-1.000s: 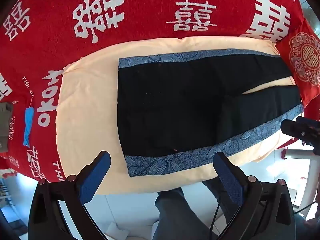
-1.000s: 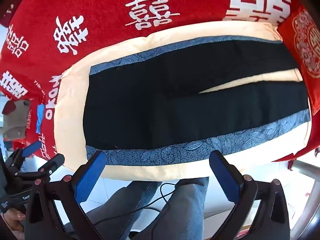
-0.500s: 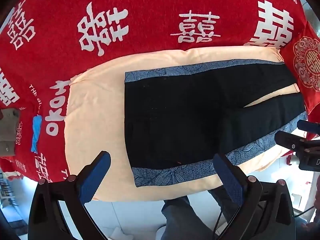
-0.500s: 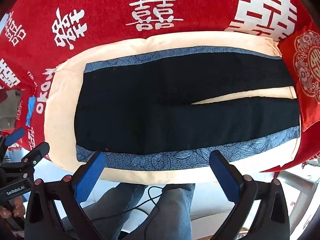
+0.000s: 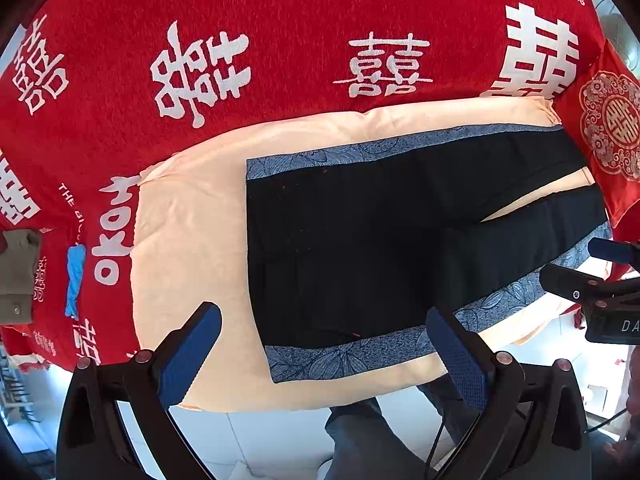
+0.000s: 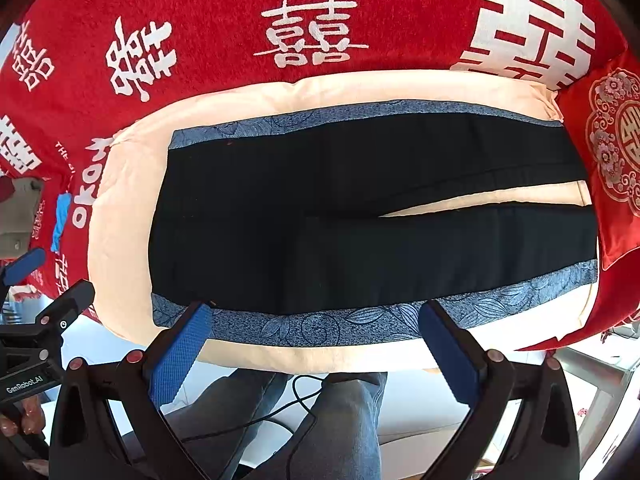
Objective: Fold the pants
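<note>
Pants (image 6: 320,216) lie spread flat on a cream cloth (image 6: 120,184) over the red blanket (image 6: 224,8) printed with white characters, waistband toward the left of both frames and legs running to the right edge, where a narrow wedge of cream shows between them. I read this layout as the starting pose: both outer seams exposed, so one leg can be carried over the other. They are black, with a blue leaf-patterned stripe (image 6: 320,326) down each outer side, and look smooth and unwrinkled. My left tool (image 5: 324,328) hangs above the near waist corner, fingers wide apart, holding nothing. My right tool (image 6: 314,322) hangs over the near stripe, likewise spread and empty. I judge neither is touching fabric yet; folding has not begun.
</note>
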`<state>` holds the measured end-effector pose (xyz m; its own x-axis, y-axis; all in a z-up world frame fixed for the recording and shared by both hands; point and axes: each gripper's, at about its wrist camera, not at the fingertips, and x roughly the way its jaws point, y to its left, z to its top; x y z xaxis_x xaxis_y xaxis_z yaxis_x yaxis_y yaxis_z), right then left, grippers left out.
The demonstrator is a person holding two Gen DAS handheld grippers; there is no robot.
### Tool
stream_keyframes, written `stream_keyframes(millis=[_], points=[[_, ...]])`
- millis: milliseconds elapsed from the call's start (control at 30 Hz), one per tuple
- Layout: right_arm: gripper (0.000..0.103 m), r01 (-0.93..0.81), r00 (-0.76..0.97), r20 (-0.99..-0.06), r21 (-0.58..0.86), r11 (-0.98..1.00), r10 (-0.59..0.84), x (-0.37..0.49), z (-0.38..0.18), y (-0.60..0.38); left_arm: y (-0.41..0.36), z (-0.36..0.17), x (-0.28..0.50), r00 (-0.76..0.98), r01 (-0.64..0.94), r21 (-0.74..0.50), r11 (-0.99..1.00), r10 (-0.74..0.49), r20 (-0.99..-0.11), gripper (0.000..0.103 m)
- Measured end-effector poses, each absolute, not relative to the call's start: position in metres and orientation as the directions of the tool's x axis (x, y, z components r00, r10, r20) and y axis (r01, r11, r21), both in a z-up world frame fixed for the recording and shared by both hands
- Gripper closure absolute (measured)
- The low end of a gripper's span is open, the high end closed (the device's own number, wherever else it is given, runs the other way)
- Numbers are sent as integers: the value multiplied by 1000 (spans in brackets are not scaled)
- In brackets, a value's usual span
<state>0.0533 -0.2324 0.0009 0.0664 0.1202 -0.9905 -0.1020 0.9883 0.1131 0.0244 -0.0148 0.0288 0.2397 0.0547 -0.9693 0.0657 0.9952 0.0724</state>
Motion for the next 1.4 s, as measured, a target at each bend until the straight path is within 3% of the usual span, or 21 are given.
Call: stream_keyframes(millis=[1400], points=[[0,-99,86,-992,80,992,88,47,5,-235,-10,37,25,247,47,89,995,75,-966,0]])
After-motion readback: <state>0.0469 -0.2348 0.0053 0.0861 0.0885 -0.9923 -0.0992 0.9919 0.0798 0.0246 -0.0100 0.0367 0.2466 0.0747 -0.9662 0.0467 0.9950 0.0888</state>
